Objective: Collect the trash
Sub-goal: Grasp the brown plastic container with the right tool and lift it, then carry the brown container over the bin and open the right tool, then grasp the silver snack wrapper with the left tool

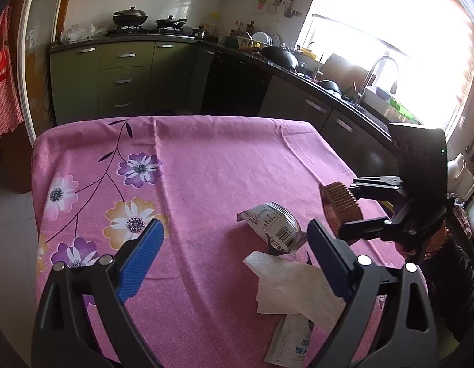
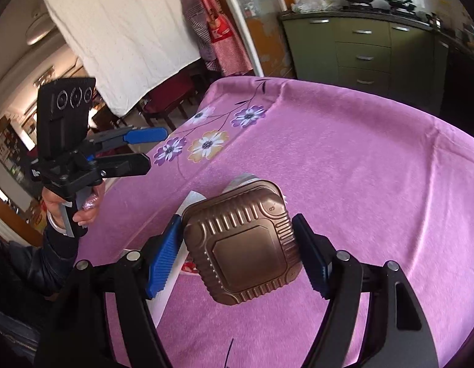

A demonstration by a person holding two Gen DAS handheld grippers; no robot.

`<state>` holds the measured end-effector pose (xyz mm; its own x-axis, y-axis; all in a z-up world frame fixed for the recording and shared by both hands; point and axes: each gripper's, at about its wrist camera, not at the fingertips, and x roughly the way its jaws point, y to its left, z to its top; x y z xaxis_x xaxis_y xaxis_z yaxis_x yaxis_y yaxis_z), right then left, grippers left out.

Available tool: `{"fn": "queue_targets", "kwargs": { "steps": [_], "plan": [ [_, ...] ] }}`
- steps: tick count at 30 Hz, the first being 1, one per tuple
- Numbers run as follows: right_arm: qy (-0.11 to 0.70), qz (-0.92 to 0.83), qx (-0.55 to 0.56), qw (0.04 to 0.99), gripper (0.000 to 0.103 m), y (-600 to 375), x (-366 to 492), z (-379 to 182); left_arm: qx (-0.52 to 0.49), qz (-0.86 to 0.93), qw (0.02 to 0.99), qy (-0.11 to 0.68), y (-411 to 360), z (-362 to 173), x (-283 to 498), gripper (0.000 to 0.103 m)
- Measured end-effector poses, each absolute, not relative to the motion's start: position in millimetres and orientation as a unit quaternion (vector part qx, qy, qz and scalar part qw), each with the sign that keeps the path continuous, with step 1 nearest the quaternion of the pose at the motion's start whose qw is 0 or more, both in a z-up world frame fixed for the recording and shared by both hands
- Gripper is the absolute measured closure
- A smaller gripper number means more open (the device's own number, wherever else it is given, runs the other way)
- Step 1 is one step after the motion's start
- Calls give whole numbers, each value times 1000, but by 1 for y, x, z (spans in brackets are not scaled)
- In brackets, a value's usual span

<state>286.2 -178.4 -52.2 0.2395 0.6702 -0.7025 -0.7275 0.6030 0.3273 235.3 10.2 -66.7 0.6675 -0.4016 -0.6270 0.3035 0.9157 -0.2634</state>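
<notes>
Clearly the brown ridged tray, a square plastic container, sits clamped between the blue pads of the right claw, lifted off the surface and turned so its underside faces the right wrist camera; what it holds cannot be told. From the left wrist view the same tray shows at about 3 o'clock, gripped edge-on. Below it on the pink flowered cloth lie a crumpled printed wrapper, a white paper napkin touching it at 6 o'clock, and a flattened printed packet partly under the napkin. The left claw hangs released above the cloth, its pads wide apart with nothing between them, the napkin just beside its right pad. Green kitchen cabinets stand at 12 o'clock beyond the surface.
</notes>
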Motion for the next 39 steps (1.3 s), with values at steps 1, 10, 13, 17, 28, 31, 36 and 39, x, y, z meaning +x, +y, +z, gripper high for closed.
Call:
{"fn": "queue_targets", "kwargs": {
  "steps": [1,10,13,17,28,31,36,39],
  "plan": [
    [425,441,-27,790,32,-186,284,-49,-68,-194,910,359,10,-67,235,13],
    [397,354,31,846,31,-297,241,-18,-69,-192,911,359,11,-67,235,13],
    [405,265,50,874,31,-366,227,-15,-67,-194,911,357,10,-66,234,12],
    [435,128,57,889,31,-451,210,-26,-63,-194,911,357,8,-66,234,11],
    [512,-51,90,852,17,-551,206,-93,-55,-196,909,363,3,-70,235,11],
    [496,-73,94,860,16,-552,204,-91,-52,-196,909,365,1,-71,236,11],
    [460,-68,114,878,16,-530,183,-71,-43,-197,908,368,-4,-72,236,11],
    [435,-46,126,891,16,-505,168,-59,-34,-198,906,373,-10,-74,236,11]
  ]
}}
